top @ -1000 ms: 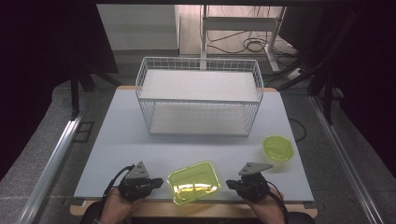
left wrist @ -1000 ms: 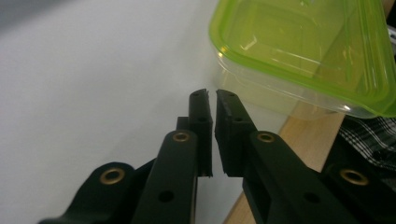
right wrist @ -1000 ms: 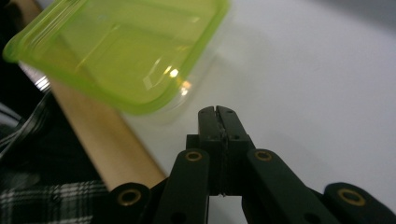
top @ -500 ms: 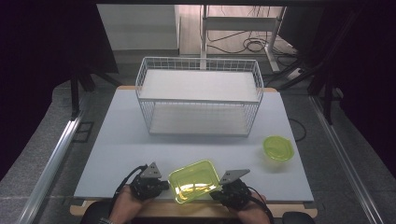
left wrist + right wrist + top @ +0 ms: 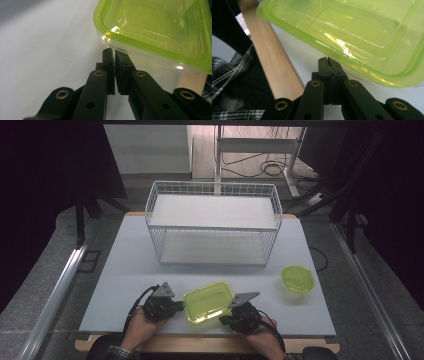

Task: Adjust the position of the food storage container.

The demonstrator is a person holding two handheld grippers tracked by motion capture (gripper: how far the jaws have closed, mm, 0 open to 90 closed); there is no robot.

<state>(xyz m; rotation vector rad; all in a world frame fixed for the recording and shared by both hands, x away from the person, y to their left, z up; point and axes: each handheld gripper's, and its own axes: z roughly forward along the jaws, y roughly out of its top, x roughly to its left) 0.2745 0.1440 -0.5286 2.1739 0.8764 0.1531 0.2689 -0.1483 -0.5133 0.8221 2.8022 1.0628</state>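
Green tub (image 5: 208, 301) at near table edge, between my left gripper (image 5: 176, 306) and right gripper (image 5: 225, 319). Both jaws pressed together, empty, tips under its rim. Next: lift evenly from both sides.

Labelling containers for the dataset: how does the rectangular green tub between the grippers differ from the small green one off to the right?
The rectangular tub is larger with rounded corners; the small tub is rounder and more compact. The rectangular tub sits at the table's near edge between the left gripper and right gripper; the small tub stands apart, nearer the wire basket. Both are translucent yellow-green plastic.
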